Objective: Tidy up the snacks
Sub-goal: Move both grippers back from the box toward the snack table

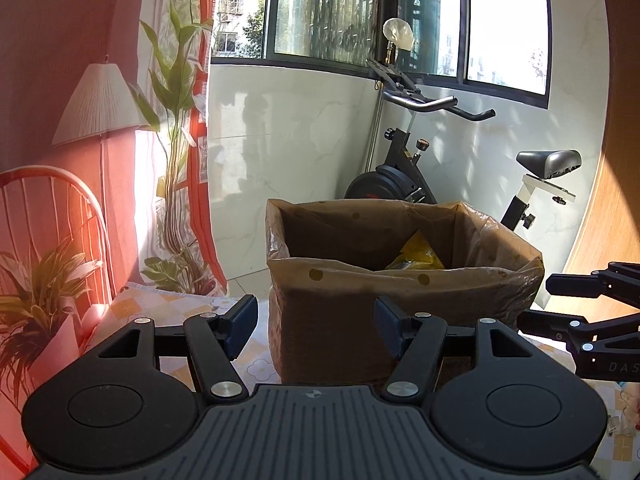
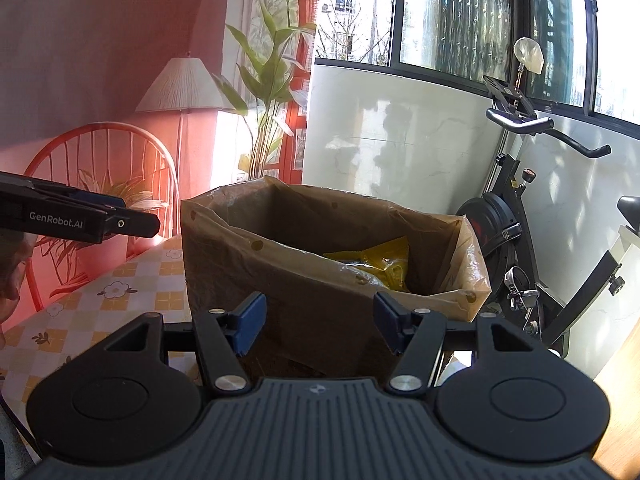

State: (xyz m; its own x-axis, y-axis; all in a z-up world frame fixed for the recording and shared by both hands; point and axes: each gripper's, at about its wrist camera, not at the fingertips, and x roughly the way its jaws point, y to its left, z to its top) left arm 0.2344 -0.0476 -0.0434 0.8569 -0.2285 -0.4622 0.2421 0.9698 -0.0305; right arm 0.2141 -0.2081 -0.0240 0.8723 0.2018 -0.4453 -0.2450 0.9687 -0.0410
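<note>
Snacks in yellow wrappers (image 1: 418,258) lie at the bottom of the brown lined box (image 1: 400,280), toward its far right corner, and in the left wrist view we see that box standing on the checked tablecloth (image 1: 176,304) straight ahead of us. Our left gripper (image 1: 316,326) has its jaws spread wide with nothing between them, the blue pads (image 1: 242,326) framing the near wall of the box without touching it. At the right edge our right gripper (image 1: 536,304) reaches in sideways, its black fingers parted and empty, close beside the right wall of the box. Behind the box we see an exercise bike (image 1: 404,176) against the white wall, and to the left a tall plant (image 1: 176,92), a floor lamp (image 1: 100,100) and a red chair back (image 1: 52,200). From the right wrist view, we look down into the same box (image 2: 280,280) from a little further right, and the yellow wrappers (image 2: 380,264) sit low inside against its far right side. Our right gripper (image 2: 320,326) is spread open and holds nothing, its pads (image 2: 250,326) level with the near wall of the box. Our left gripper (image 2: 132,220) enters from the left edge, above the tablecloth (image 2: 120,292) and just left of the box; seen side-on here, its fingers overlap. The bike (image 2: 516,216) stands at the right, with the lamp (image 2: 184,88) and plant (image 2: 272,80) behind.
</note>
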